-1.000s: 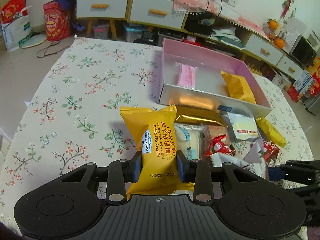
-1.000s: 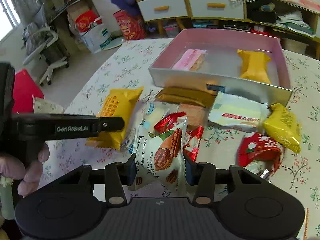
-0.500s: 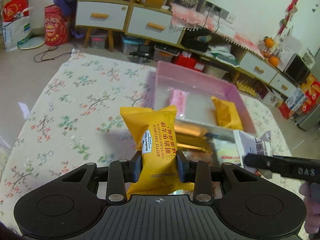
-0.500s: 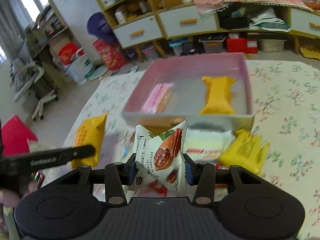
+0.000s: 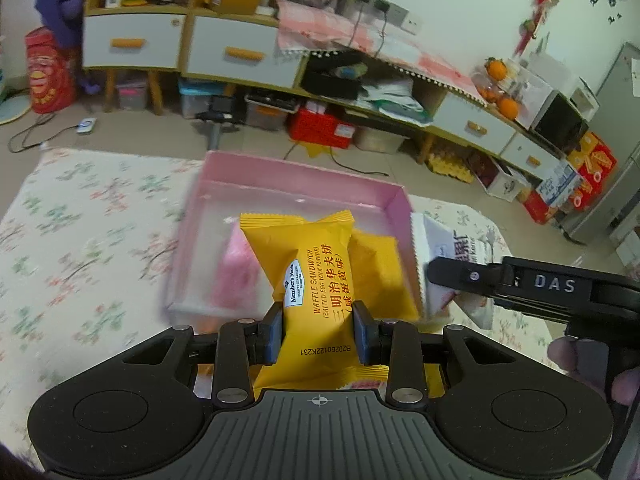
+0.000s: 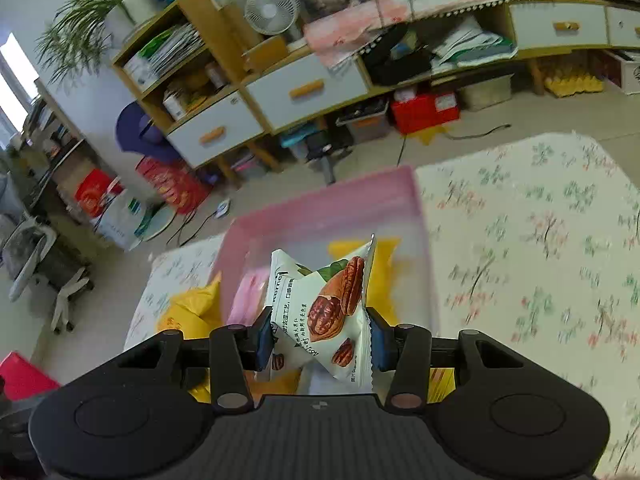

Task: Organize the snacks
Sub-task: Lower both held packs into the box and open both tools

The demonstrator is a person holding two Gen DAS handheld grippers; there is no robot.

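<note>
Left gripper: closed on the yellow waffle sandwich packet — both blue pads pinch its lower half, and the packet stands upright between them, printed side to the camera.
Right gripper: closed on the white pecan packet, which sits crumpled and tilted between the pads.
Right gripper from the left wrist view: it comes in from the right edge, its black finger across the white packet, at the box's right wall.
Pink box: open-topped, on the floral tablecloth, directly beyond both grippers; both held packets hang in front of it — whether above its inside or short of its near wall I cannot tell.
Inside the box: a pink wrapped snack on the left and a yellow packet on the right, both blurred.
Left packet from the right wrist view: a yellow shape just left of the box.
Behind the table: drawer cabinets and a small fan.
</note>
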